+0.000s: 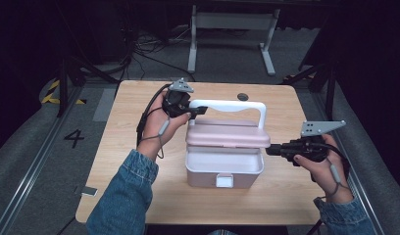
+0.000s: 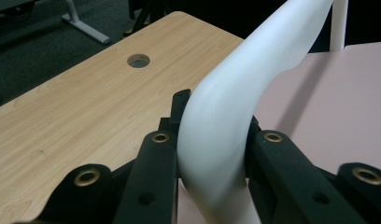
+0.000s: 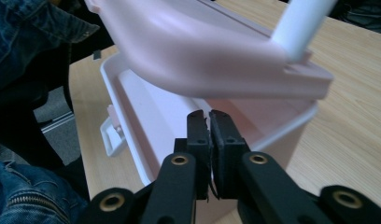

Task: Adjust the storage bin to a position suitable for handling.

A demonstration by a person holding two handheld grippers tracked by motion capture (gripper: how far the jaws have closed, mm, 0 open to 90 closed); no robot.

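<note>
High view, left gripper (image 1: 198,111): clamped on the left end of the white carrying handle (image 1: 227,104) of a pink storage box (image 1: 224,169), which sits mid-surface (image 1: 139,161) just to this gripper's right.
High view, lid (image 1: 227,136): pink, raised off the box's front rim; the white interior shows beneath it, with a white front latch (image 1: 224,180) hanging open.
High view, right gripper (image 1: 269,151): level, its tips at the right end of the lid; the box lies directly to its left.
Left gripper view, handle (image 2: 226,116): white curved bar pinched between the two black jaws; the pink lid (image 2: 338,102) lies beyond, and a round hole (image 2: 138,60) in the wooden surface (image 2: 76,107) lies farther off to the left.
Right gripper view, right gripper (image 3: 208,119): jaws brought fully together, nothing held; the tips stand at the box's rim (image 3: 128,100), under the tilted lid (image 3: 202,51).
</note>
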